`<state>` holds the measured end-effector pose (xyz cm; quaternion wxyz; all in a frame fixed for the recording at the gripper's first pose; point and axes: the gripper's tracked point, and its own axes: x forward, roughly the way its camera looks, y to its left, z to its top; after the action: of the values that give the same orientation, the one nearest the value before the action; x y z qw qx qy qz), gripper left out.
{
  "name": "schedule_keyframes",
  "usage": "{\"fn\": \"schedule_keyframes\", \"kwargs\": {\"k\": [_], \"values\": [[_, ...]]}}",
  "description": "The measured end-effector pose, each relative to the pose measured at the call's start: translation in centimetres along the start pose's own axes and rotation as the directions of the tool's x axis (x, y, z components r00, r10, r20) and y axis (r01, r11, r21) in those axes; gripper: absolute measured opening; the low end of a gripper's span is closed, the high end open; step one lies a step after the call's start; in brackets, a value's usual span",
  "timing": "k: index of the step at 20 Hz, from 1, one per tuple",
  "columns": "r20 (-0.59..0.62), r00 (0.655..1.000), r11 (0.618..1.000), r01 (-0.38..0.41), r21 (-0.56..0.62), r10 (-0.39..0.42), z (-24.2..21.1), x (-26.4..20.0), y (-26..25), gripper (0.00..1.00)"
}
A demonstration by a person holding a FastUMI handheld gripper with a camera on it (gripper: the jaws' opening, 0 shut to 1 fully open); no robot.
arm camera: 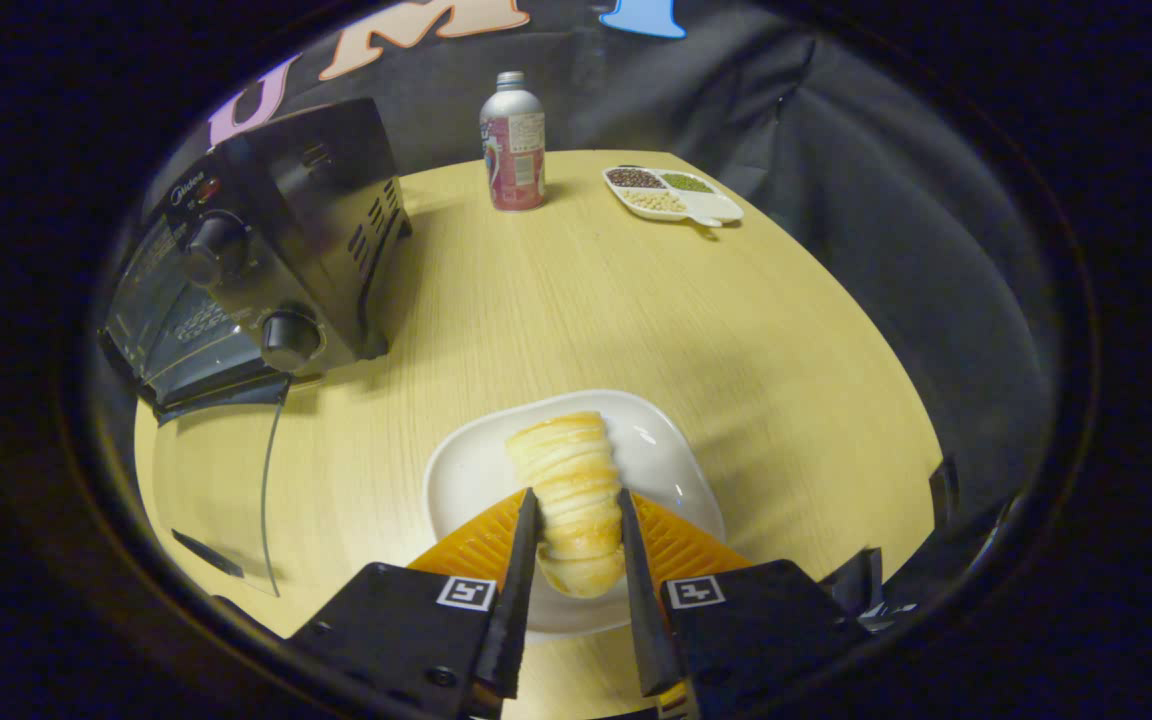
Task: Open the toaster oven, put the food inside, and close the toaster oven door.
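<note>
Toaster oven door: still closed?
No, the toaster oven door hangs open, glass panel lying flat over the table.

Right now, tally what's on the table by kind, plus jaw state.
Oven, door open: 1
Bottle: 1
Dishes: 2, a plate and a divided tray
Pastry on the plate: 1
Total: 5
Gripper jaws flank the pastry, apparently closed on it.

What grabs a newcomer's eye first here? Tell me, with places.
The golden ridged pastry roll on the white plate, held between the fingers of the hand-held gripper, which press on both its sides. Next, the black toaster oven beyond and left of the fingers, its glass door folded down open onto the wooden table.
</note>
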<state>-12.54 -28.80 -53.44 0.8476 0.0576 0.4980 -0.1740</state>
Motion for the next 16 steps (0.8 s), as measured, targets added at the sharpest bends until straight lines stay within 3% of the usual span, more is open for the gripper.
{"fn": "schedule_keyframes", "kwargs": {"k": [6,10,16], "values": [[0.101,0.992,0.981,-0.086,0.172,0.069,1.6,-3.8,4.3,0.47],[0.183,0.975,0.937,-0.180,0.300,0.129,2.9,-6.8,9.1,0.47],[0.218,0.950,0.879,-0.292,0.377,0.222,2.9,-10.5,17.2,0.47]]}}
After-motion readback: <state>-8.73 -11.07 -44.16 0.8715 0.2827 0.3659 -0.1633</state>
